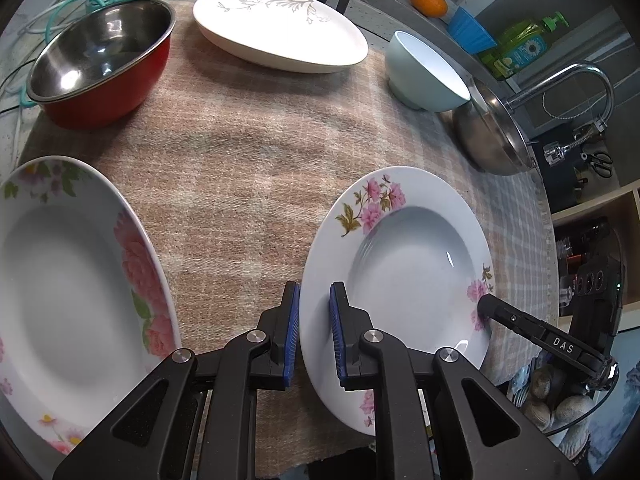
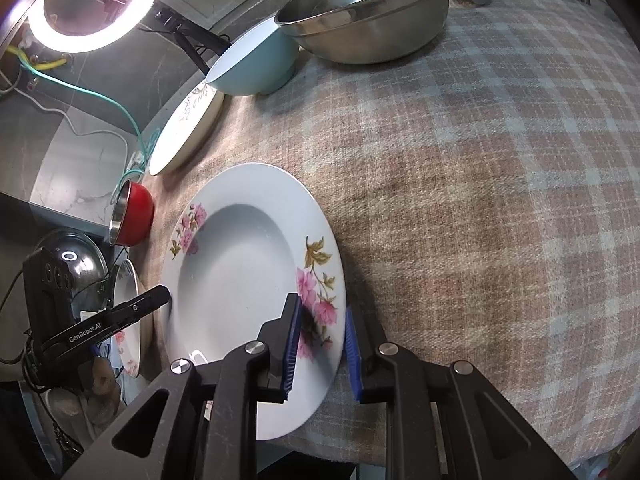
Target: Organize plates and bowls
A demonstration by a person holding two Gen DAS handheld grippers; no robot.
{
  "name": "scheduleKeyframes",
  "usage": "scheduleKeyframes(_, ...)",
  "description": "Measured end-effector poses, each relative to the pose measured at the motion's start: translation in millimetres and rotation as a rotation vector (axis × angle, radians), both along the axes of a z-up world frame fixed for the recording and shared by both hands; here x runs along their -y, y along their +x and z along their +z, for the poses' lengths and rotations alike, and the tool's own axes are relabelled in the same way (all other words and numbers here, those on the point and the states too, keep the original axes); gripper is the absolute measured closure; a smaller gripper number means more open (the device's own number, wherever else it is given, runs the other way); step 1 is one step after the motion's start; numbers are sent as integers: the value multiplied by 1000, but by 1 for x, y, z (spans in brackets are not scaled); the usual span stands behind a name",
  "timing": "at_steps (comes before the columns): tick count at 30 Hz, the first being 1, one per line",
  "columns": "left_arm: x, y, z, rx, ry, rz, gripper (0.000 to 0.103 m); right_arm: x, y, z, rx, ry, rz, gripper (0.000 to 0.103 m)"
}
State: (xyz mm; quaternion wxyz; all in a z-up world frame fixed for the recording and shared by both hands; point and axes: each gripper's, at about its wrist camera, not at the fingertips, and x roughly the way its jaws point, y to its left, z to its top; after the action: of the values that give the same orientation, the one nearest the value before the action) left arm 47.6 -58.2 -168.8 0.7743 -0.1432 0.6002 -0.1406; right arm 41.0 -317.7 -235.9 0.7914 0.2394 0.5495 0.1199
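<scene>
A white deep plate with pink flowers [image 1: 404, 264] [image 2: 236, 272] lies on the checked cloth. My left gripper [image 1: 315, 334] is shut on its left rim, one blue pad above and one below the edge. My right gripper [image 2: 322, 350] is shut on the opposite rim, over the pink flower print. One right finger [image 1: 489, 307] shows at the plate's far edge in the left wrist view; one left finger [image 2: 154, 298] shows in the right wrist view. A second flowered deep plate [image 1: 60, 280] [image 2: 129, 308] lies beside it.
At the back of the checked cloth [image 1: 240, 184] stand a red steel-lined bowl [image 1: 100, 68] [image 2: 134, 220], a cream plate [image 1: 280, 28] [image 2: 188, 128], a light blue bowl [image 1: 424, 72] [image 2: 256, 60] and a steel bowl [image 1: 488, 140] [image 2: 368, 20]. Beyond are an orange [image 1: 428, 0], a tap [image 1: 580, 76] and a ring light [image 2: 96, 8].
</scene>
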Motion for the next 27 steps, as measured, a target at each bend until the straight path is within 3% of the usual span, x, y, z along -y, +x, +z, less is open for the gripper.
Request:
scheduleKeyframes(16, 1, -1, 1, 7, 5, -10, 90, -3, -1, -2, 4, -14, -7, 83)
scheduleKeyframes(21, -3, -3, 7, 29, 13, -5, 89, -6, -5, 6, 49, -83, -6, 83)
scheduleKeyframes(27, -14, -5, 13, 45, 2, 26, 89, -3, -6, 15, 70, -86, -28, 83)
